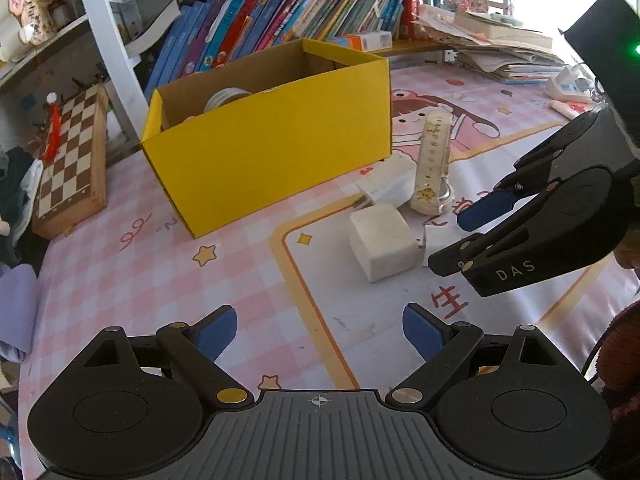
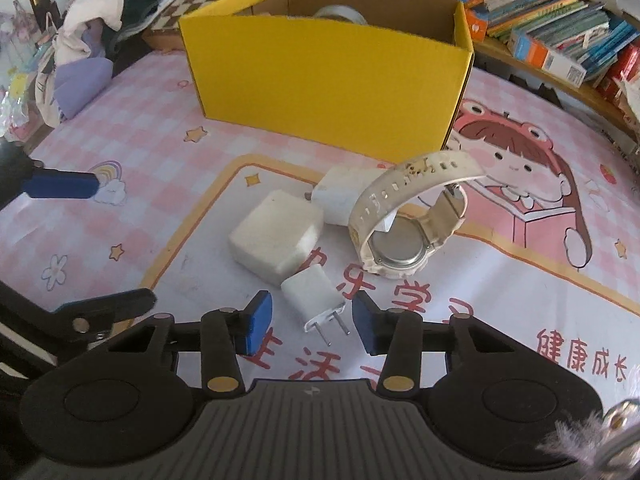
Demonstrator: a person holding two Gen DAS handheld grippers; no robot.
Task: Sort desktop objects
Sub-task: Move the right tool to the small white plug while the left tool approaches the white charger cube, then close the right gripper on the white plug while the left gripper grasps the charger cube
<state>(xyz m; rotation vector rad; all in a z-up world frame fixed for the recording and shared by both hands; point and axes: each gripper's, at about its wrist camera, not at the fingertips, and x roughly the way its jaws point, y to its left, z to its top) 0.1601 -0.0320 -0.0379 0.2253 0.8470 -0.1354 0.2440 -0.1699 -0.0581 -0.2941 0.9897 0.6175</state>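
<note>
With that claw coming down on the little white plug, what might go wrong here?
The right gripper straddles the small charger near its prongs but its pads aren't touching, so it may twist out when squeezed. The bigger white adapter sits right beside it and could get nudged. The watch stands on edge and might topple.

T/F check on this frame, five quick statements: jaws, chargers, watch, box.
1. The right gripper has its jaws either side of the small two-prong plug. True; the pads do not press it yet.
2. The left gripper holds the watch. False: its jaws stand wide with nothing between them.
3. The watch lies inside the yellow box. False: it sits on the mat in front of the box, strap arching up.
4. The yellow box is empty. False: a whitish round thing shows inside.
5. Two larger white charger blocks lie left of the watch. True.
</note>
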